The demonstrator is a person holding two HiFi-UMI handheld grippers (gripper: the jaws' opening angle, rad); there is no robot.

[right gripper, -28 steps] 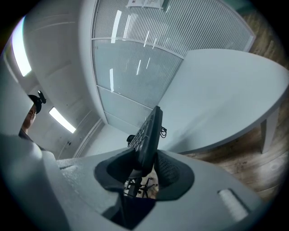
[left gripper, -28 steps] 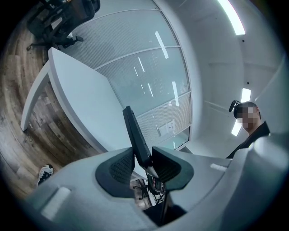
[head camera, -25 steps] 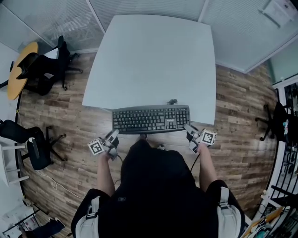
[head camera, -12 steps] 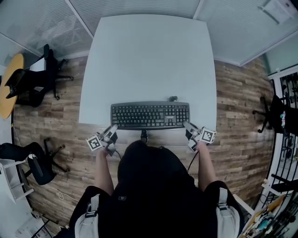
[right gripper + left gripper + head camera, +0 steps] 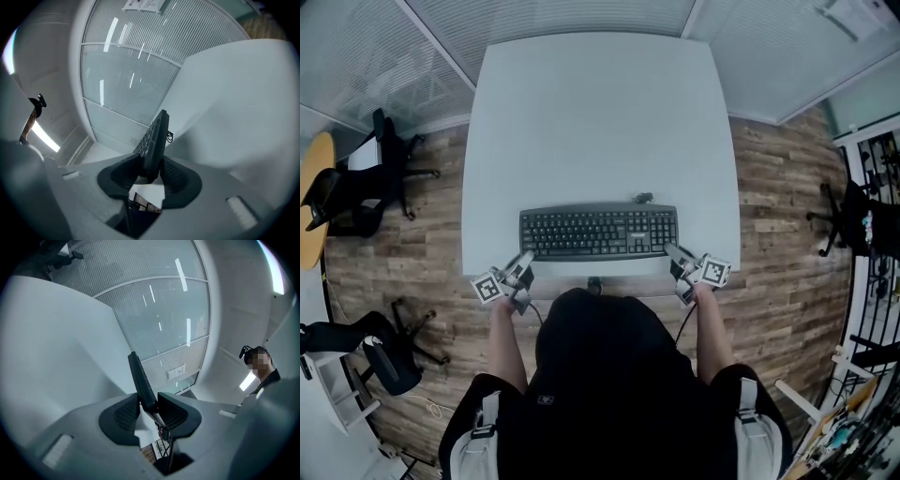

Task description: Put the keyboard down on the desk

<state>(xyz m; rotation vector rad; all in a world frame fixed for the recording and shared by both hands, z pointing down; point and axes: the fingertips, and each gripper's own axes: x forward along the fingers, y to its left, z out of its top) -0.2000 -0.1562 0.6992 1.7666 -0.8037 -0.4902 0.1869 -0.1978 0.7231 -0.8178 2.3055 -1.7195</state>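
Observation:
A black keyboard (image 5: 598, 232) hangs level over the near part of the white desk (image 5: 600, 122), held by both ends. My left gripper (image 5: 525, 263) is shut on its left end; in the left gripper view the keyboard's thin edge (image 5: 139, 379) sits pinched between the dark pads (image 5: 174, 414). My right gripper (image 5: 673, 257) is shut on its right end, and in the right gripper view the keyboard (image 5: 153, 140) stands edge-on between the pads (image 5: 123, 177). Its cable (image 5: 645, 199) curls at the back edge.
The desk stands against frosted glass partitions (image 5: 572, 14). Black office chairs (image 5: 356, 192) stand on the wooden floor (image 5: 778, 216) to the left, another chair (image 5: 853, 211) to the right. A round yellow table (image 5: 311, 202) shows at the far left.
Both grippers have carried the keyboard forward from beyond the desk's near edge to over its near part. The desk now looms larger in the head view.

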